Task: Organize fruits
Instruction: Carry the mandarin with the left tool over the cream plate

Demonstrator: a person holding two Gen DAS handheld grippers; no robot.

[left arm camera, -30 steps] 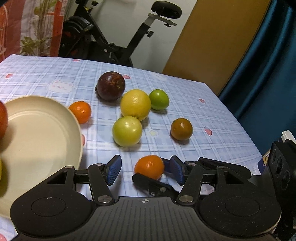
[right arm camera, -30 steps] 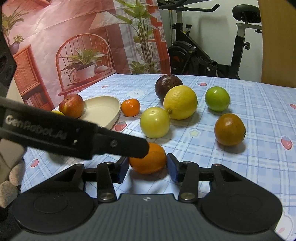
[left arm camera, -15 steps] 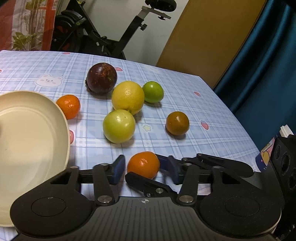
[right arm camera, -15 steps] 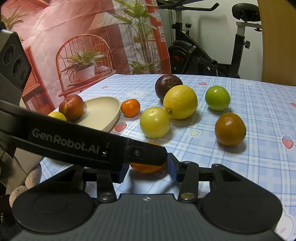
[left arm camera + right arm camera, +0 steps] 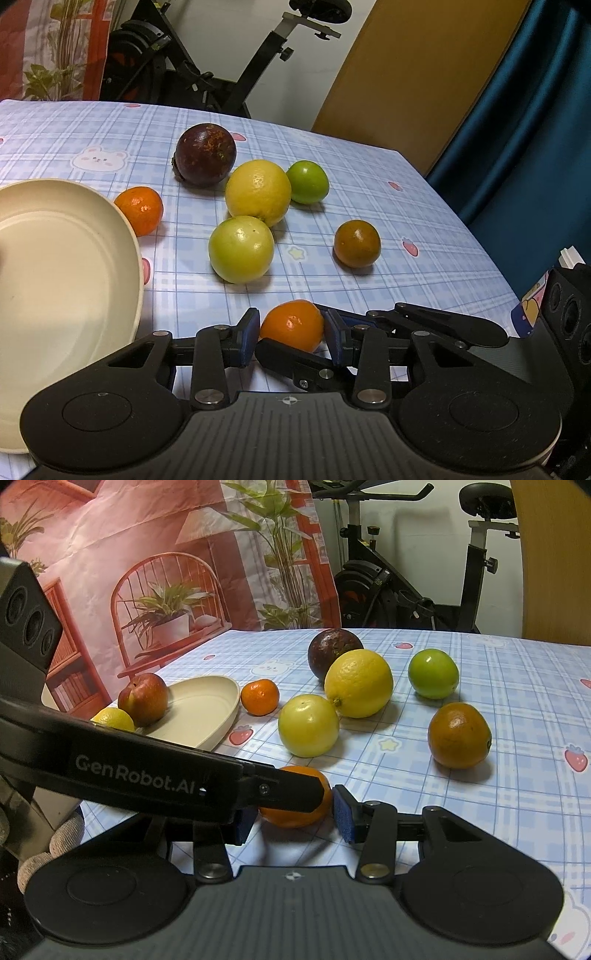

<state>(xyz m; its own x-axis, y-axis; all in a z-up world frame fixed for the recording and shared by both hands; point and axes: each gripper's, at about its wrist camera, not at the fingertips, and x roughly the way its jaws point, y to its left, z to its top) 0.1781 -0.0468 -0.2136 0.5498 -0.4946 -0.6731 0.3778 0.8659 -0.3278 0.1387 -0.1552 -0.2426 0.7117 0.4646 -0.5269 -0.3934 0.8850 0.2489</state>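
both tools, left tool [image 5: 291, 328] and right tool [image 5: 295, 805], clamp one orange [image 5: 292, 325]; two fruits sit in the plate [image 5: 207, 716] far left, six on the counter [image 5: 424, 229] ahead.

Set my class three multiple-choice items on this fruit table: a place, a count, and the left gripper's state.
1. Where is the red fruit? A in the cream dish; B on the floor; C between jaws.
2. How many ungripped fruits lie on the tablecloth in the left wrist view? A three; B six; C nine.
3. The left gripper is: A open over the dish; B shut on the nearest orange; C shut on nothing.
Answers: A, it rests inside the dish; B, purple fruit, lemon, lime, yellow-green fruit, tangerine, brownish orange; B, both pads press the orange's sides.
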